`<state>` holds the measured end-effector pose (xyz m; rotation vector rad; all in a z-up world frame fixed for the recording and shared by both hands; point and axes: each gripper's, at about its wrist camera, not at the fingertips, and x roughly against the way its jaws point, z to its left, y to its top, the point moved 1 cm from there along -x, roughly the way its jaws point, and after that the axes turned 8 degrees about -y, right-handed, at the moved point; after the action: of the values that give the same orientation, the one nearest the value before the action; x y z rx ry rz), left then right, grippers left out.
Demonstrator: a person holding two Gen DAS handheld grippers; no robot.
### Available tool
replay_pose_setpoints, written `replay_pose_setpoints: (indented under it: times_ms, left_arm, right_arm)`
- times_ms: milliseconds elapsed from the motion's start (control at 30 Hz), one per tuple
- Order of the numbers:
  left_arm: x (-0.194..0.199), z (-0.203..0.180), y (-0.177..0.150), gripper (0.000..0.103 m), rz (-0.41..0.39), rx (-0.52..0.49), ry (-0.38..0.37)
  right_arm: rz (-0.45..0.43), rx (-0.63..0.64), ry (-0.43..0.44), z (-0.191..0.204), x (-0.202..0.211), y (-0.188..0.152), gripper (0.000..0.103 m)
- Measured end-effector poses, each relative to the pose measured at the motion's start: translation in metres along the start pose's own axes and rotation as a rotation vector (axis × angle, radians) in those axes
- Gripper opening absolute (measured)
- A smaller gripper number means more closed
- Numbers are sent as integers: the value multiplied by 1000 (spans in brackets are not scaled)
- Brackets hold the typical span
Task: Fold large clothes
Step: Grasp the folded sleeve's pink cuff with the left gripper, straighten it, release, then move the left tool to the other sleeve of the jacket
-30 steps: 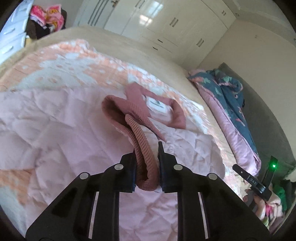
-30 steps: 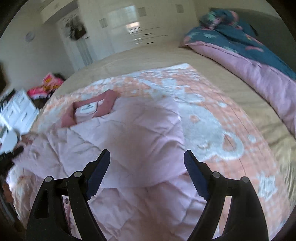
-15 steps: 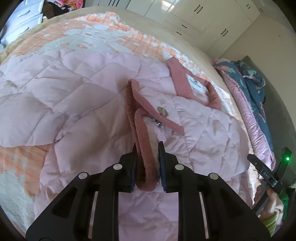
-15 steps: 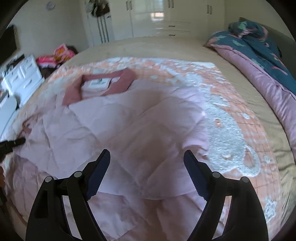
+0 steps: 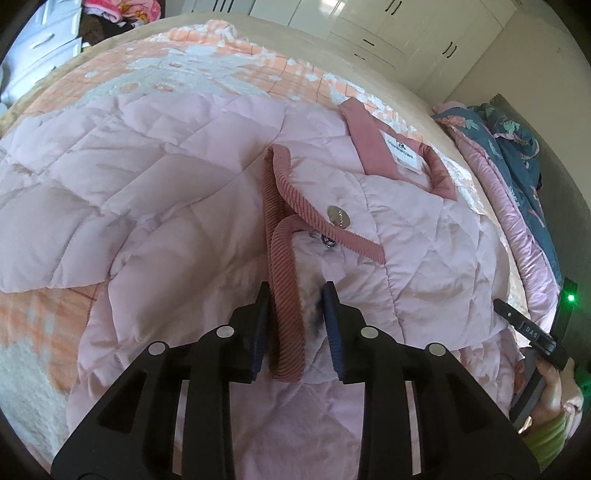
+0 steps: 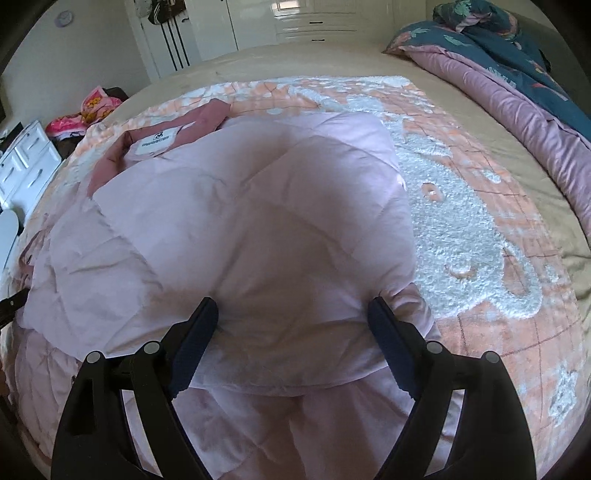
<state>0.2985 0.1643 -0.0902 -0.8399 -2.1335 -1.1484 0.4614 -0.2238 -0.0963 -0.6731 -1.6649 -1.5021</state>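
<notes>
A pale pink quilted jacket [image 5: 177, 192] lies on the bed, its dusty-rose collar and white label [image 5: 400, 157] at the far side. Its sleeve is folded over the body, ending in a ribbed rose cuff [image 5: 286, 280]. My left gripper [image 5: 295, 295] has its fingers slightly apart around the cuff, which lies loose between them against the left finger. In the right wrist view the same jacket [image 6: 258, 229] fills the middle, collar [image 6: 159, 142] at far left. My right gripper [image 6: 293, 314] is wide open and empty just above the folded jacket.
An orange and white fluffy blanket [image 6: 461, 206] covers the bed under the jacket. A purple and teal duvet [image 6: 517, 81] is heaped along the right side. White wardrobes [image 5: 388, 33] stand behind. White drawers [image 6: 26, 162] and a pile of clothes [image 6: 88, 110] are at the left.
My left gripper brought the cuff down across the jacket body and its fingers have parted, loosening the cuff. My right gripper stayed open and moved slightly closer to the jacket.
</notes>
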Motion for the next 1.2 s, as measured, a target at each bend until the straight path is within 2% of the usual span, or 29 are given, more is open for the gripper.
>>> replay_pose_setpoints:
  times_ms: [133, 267, 333, 400, 467, 567, 633, 667, 733, 800, 900, 1200]
  left_arm:
    - [4, -11, -1, 21, -9, -53, 46]
    - [5, -14, 1, 24, -7, -56, 51]
    - [7, -15, 1, 34, -2, -57, 45]
    - [8, -17, 1, 38, 8, -65, 39]
    - [9, -20, 0, 42, 15, -76, 35]
    - [10, -23, -2, 51, 20, -74, 27]
    - [14, -25, -1, 65, 19, -76, 29]
    - [15, -26, -2, 68, 15, -77, 32]
    - [21, -28, -1, 84, 8, -77, 35]
    - [28, -29, -2, 90, -2, -69, 35]
    - [38, -30, -3, 94, -14, -71, 49]
    - [63, -24, 0, 94, -55, -46, 79]
  right_arm:
    - [-2, -57, 38, -4, 13, 1, 85]
    - [-9, -127, 102, -8, 24, 3, 88]
    - [-11, -150, 129, -7, 28, 3, 93]
    - [-11, -166, 152, -5, 32, 3, 97]
    - [-10, -183, 196, -3, 36, 1, 97]
    - [-16, -186, 218, 2, 44, 0, 98]
    - [-26, -178, 223, 5, 49, 0, 98]
    - [-33, -172, 225, 8, 53, 0, 98]
    - [-40, -161, 233, 13, 57, 0, 98]
    - [-47, -147, 236, 19, 61, 0, 98]
    - [-60, -110, 231, 30, 67, -1, 98]
    - [-96, -64, 242, 49, 83, -2, 98]
